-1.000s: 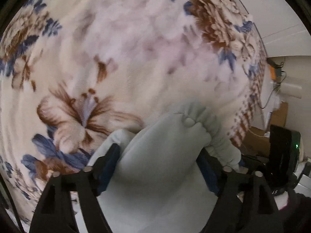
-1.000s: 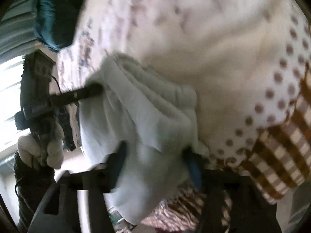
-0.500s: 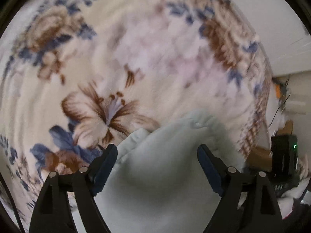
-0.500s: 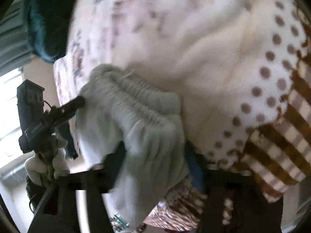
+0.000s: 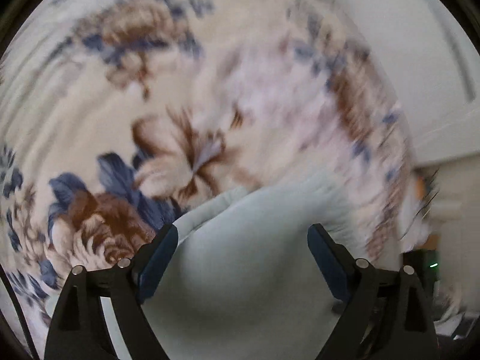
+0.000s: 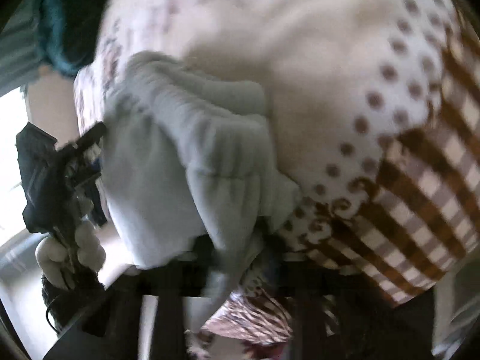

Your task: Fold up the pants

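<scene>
Pants [image 5: 249, 258] are lying folded on floral blanket [image 5: 180, 96]. L gripper [image 5: 242, 246] jaws have just been opening, cloth between but untouched. R gripper [image 6: 237, 249] is blurred, cannot tell if cloth's clamped. Fold is being released; next, probably both being withdrawn without dragging fabric.

No legible text or labels.

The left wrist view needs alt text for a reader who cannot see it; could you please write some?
Open left tongs hover over pale grey-green pants lying on a cream blanket with brown and blue flowers. The picture is blurred.
</scene>
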Action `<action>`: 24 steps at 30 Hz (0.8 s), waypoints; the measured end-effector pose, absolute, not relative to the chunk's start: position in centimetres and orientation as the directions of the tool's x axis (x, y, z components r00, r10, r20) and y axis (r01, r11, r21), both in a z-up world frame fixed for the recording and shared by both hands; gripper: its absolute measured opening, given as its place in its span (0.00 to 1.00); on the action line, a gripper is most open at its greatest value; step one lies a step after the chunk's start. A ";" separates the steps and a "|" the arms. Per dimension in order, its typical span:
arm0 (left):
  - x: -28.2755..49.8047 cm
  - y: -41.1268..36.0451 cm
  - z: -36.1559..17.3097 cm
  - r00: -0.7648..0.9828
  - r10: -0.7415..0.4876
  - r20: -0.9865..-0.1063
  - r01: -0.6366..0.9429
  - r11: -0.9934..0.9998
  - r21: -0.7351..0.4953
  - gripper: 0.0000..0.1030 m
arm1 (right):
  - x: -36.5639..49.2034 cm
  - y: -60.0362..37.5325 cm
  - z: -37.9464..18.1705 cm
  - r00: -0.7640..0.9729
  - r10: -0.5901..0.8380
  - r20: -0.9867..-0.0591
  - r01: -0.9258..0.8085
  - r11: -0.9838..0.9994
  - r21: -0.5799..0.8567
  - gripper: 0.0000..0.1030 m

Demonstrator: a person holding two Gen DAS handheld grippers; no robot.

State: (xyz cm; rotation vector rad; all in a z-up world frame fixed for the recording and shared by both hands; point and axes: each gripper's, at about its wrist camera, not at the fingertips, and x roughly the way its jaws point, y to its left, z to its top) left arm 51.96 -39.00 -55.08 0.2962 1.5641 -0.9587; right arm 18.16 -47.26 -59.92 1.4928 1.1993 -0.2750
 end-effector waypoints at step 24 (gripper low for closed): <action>46.3 -15.6 -59.6 -0.035 -0.527 -0.849 0.042 0.848 -0.528 1.00 | 19.0 -41.4 -69.6 0.765 0.477 -0.432 0.567 -0.181 0.804 1.00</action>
